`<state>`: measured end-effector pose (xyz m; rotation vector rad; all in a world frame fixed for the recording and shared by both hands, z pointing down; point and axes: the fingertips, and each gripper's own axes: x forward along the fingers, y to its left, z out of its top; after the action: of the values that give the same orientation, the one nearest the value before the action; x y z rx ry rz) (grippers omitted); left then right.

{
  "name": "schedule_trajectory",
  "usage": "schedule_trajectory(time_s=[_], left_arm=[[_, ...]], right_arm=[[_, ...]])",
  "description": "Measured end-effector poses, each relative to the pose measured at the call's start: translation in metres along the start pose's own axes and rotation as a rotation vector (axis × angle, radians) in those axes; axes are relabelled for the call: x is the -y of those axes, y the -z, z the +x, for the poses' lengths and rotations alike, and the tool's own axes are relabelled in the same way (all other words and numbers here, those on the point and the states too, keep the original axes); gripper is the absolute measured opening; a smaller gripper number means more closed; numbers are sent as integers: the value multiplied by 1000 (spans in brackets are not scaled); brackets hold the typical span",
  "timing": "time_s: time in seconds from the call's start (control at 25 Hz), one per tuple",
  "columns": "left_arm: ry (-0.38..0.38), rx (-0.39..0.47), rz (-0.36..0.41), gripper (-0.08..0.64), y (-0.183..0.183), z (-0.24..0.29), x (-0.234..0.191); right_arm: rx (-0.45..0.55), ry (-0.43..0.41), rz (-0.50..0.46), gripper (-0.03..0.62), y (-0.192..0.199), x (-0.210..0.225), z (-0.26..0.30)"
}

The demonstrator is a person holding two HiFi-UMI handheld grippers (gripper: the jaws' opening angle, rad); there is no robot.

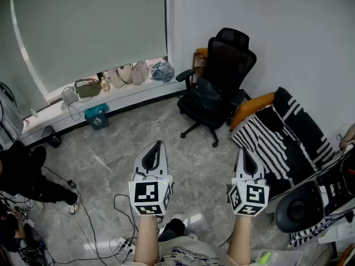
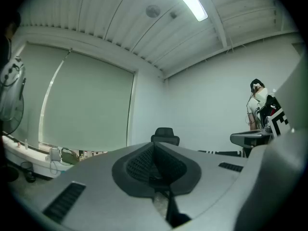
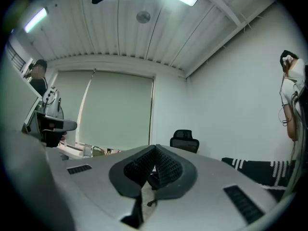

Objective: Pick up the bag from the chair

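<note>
Grey floor (image 1: 116,143) leads to an office chair (image 1: 230,60) carrying a dark bag (image 1: 206,95); left hand-held gripper (image 1: 157,148) and right hand-held gripper (image 1: 244,154) are closed, empty.

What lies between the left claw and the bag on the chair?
Head view: only bare floor separates the left claw from the chair holding the bag.
</note>
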<state>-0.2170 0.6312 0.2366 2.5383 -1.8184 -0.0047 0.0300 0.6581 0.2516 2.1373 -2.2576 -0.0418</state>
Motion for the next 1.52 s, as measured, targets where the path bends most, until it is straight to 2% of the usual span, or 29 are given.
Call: schedule_trajectory(time_s=[0.6,0.96,1.04,1.28,1.36,1.52], left_arm=[[-1,-8,-4,14,9,15,-8],[-6,-5,-21,14,11,59,-46],[7,1,-25,43,13,73,-56],[51,-1,-40,207,23,113,-77],[59,-15,-44,230,27,128,-81],[69,-44,-39,230,35,159,-86]], right_arm=[[-10,11,-6,12,6,2,15],[24,53,20,17,5,2,57],[25,47,24,79,8,-4,71],[-3,34,16,200,21,-19,111],[-15,34,17,213,24,-18,124],[-33,48,21,219,30,-10,153]])
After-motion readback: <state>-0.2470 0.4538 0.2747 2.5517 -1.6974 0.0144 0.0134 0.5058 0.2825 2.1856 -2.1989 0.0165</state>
